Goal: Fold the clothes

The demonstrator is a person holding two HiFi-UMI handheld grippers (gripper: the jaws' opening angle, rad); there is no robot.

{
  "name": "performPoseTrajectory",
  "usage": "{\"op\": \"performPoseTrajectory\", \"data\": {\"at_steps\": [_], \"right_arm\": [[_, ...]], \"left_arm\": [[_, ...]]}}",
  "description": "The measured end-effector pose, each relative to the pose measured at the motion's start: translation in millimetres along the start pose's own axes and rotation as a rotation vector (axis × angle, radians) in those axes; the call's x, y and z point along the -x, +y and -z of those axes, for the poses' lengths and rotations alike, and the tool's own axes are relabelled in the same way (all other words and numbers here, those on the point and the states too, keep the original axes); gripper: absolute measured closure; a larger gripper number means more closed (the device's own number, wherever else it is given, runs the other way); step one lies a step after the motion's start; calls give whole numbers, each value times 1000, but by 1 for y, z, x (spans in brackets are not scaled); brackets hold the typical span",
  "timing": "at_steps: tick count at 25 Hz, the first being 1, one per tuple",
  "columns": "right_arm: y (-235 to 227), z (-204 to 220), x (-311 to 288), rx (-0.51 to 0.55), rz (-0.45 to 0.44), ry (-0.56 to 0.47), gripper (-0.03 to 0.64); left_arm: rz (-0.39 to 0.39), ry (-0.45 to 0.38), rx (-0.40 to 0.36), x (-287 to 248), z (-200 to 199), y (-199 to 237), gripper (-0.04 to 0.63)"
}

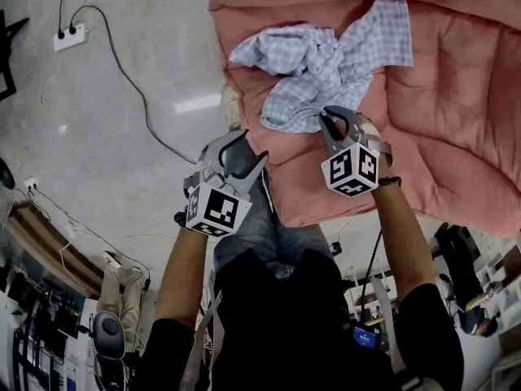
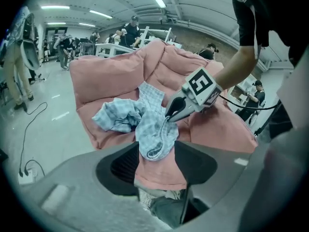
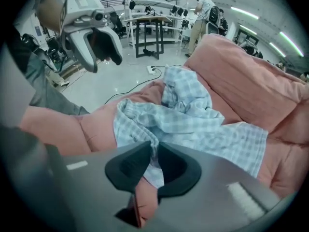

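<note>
Since the checked shirt (image 1: 326, 63) lies crumpled on the pink quilt (image 1: 456, 96), the right gripper (image 1: 330, 119) has its jaws pinched on the near hem, probably to drag it flat. The left gripper (image 1: 252, 147) hangs by the quilt's edge, jaws apart, empty. Right gripper view shows the pinch on cloth; head view hides it.

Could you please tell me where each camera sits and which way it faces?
Head view: on the head, facing steeply down at the shirt on the quilt; arms, left gripper, right gripper.
Left gripper view: on it, along open jaws toward the shirt; right forearm.
Right gripper view: on it, along jaws shut on shirt.
All share the shirt.
</note>
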State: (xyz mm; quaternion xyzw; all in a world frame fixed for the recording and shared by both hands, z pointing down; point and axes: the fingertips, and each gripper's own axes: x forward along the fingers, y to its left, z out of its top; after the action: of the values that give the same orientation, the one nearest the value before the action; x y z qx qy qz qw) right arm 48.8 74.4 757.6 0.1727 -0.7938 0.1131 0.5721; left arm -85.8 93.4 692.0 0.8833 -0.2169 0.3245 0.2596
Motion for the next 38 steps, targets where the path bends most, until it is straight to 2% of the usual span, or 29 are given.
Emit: {"op": "performPoseTrajectory", "data": {"at_steps": [8,13,17,20,23,28,38], "right_arm": [[-19,14,60,-63,106,-80,561],[-12,15,94,-73,135,-99,561],[5,22,117,-45,145,-97,561],[14,26,132,-37,166,-103,561],[14,26,150,-79,211,-115,563],[22,48,190,-157,284,-115,565],[26,74,187,-317,373,-83,565]], "left_arm": [[98,94,-190,-50,3,-22,368],[120,84,-251,-61,-16,-13,374],[160,125,-386,-67,-36,0,376],[229,169,-503,-76,-46,3,376],[308,210,-616,-85,-61,-1,385],[446,285,-802,-103,-76,-45,391],[711,461,-1051,-132,-61,-55,404]]}}
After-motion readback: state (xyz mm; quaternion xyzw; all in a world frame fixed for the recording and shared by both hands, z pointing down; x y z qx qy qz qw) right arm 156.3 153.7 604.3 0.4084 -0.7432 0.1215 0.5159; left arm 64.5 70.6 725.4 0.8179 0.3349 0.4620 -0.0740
